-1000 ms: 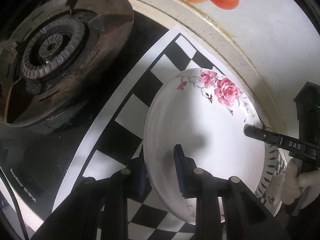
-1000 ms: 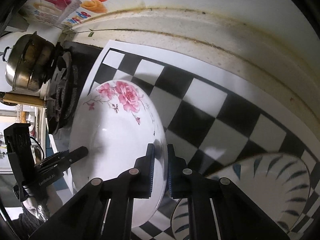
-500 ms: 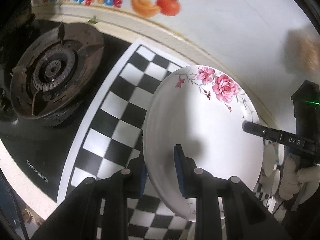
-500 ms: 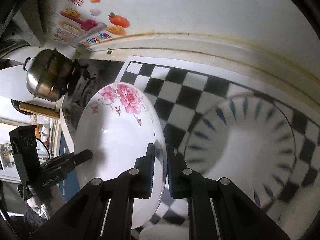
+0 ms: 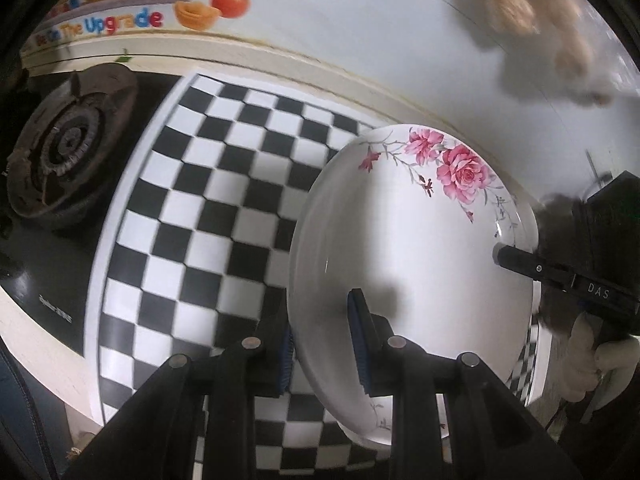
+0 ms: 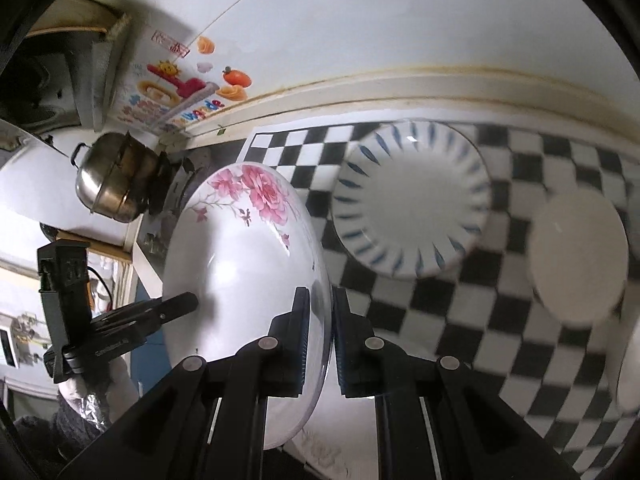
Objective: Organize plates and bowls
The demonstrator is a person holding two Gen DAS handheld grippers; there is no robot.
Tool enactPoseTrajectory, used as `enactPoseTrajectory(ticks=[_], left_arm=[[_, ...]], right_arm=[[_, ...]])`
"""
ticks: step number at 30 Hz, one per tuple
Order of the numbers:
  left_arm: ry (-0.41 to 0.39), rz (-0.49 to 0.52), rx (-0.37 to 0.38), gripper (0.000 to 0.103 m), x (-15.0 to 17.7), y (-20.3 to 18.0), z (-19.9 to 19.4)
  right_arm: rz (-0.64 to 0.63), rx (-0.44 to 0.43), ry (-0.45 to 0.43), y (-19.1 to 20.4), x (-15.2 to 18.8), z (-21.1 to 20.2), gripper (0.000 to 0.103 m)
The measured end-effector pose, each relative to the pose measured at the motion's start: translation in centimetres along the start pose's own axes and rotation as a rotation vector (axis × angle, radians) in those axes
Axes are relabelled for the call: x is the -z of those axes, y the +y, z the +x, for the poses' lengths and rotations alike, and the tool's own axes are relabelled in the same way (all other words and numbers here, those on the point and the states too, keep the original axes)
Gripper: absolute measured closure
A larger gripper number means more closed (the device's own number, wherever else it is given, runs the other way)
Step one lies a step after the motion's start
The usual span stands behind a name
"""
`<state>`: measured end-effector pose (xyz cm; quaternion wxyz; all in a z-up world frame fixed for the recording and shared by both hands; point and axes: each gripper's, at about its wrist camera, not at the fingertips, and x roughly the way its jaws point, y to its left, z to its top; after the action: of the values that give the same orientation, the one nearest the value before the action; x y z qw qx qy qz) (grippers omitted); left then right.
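Observation:
A white plate with pink roses is held in the air above the checkered mat, gripped on opposite rims. My left gripper is shut on its near rim. My right gripper is shut on the other rim of the rose plate. The right gripper shows at the plate's right edge in the left wrist view. The left gripper shows at the plate's left edge in the right wrist view. A blue-striped plate lies on the mat below. A plain white plate lies to its right.
A gas burner sits left of the mat. A steel pot stands on the stove. The white wall with a fruit sticker runs along the back. Another white dish edge shows at far right.
Both grippers have lifted the rose plate higher off the mat. More of the mat, the striped plate and the plain white plate have come into view.

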<state>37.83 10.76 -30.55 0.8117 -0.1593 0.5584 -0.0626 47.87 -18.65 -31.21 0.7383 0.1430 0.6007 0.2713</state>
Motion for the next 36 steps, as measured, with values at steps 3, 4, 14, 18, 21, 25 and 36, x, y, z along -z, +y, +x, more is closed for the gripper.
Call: enactPoseTrajectory(ticks=[3, 4, 14, 18, 21, 25, 36], left_arm=[[0.02, 0.034, 0.004, 0.081, 1.4, -1.4, 0.6], [0.027, 0.043, 0.008, 0.081, 1.9, -1.7, 0.9], [0.128, 0.105, -0.007, 0.081, 5.3, -4.1, 5.4], [0.165, 0.127, -0.022, 0.081, 6.0, -4.6, 7.2], [0.192, 0.131, -0.029, 0.081, 6.4, -4.8, 8.2], [0.226, 0.133, -0.037, 0.08, 7.0, -4.9, 9.2], [0.269, 0.128, -0.059, 0.08, 7.7, -4.9, 10.3]], right_arm=[[0.039, 0.005, -0.01, -1.8, 3.3, -1.2, 0.09], [0.049, 0.005, -0.008, -2.2, 4.0, -0.9, 0.09], [0.172, 0.033, 0.058, -7.4, 11.9, 1.3, 0.09], [0.201, 0.05, 0.066, -8.8, 13.3, 1.9, 0.09], [0.21, 0.061, 0.069, -9.3, 13.7, 2.1, 0.09], [0.219, 0.066, 0.078, -9.8, 13.9, 2.5, 0.09], [0.214, 0.091, 0.134, -10.3, 14.8, 3.8, 0.09]])
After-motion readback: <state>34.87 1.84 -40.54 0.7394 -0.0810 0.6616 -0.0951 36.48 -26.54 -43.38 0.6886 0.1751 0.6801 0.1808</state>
